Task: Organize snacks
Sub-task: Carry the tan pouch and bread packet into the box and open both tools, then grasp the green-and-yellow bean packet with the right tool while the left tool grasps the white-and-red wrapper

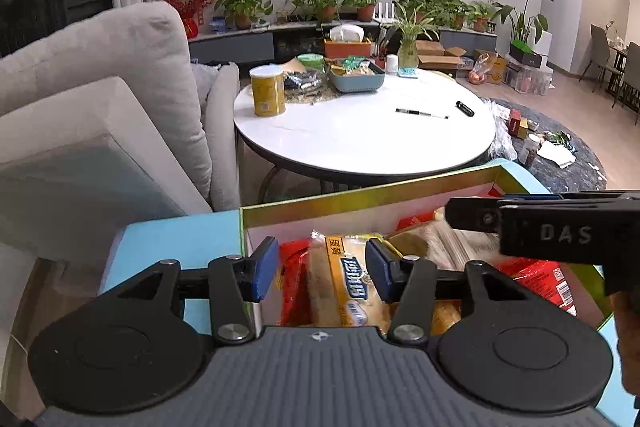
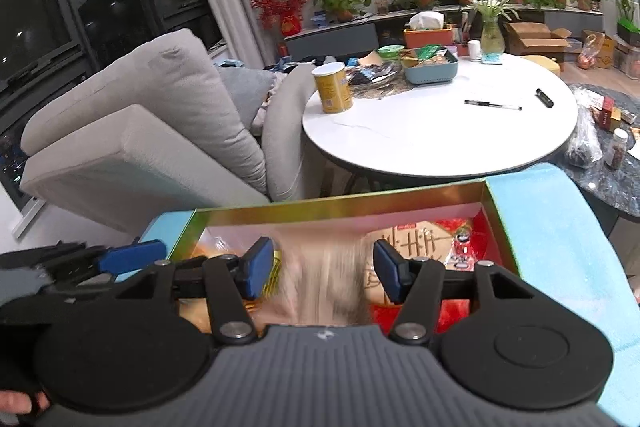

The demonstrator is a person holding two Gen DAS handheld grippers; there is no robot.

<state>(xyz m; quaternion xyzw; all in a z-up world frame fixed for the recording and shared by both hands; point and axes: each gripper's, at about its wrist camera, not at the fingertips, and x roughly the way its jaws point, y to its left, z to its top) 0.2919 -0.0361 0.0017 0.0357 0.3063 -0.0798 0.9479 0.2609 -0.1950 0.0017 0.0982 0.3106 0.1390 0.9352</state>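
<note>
I hold my left hand-held gripper over the near left part of the snack box, a gold-rimmed box with a pale inner wall that sits on a light blue surface. Its blue pads stand apart on either side of a yellow bread packet with blue lettering; the pads do not press on it, so this hand-held gripper is released. A red packet lies just left of the bread, against the box's left wall.

My right hand-held gripper hangs over the middle of the same box, its pads also apart. Between them lies a pale, blurred packet; I cannot tell whether the pads touch it, and they look released. A red packet with a printed figure lies at the box's far right corner, and a tan one with dark characters is just beside it.

Beyond the box stands a round white tabletop with a yellow canister near its left edge, a blue tray of snacks at its far edge, and a pen towards the right
</note>
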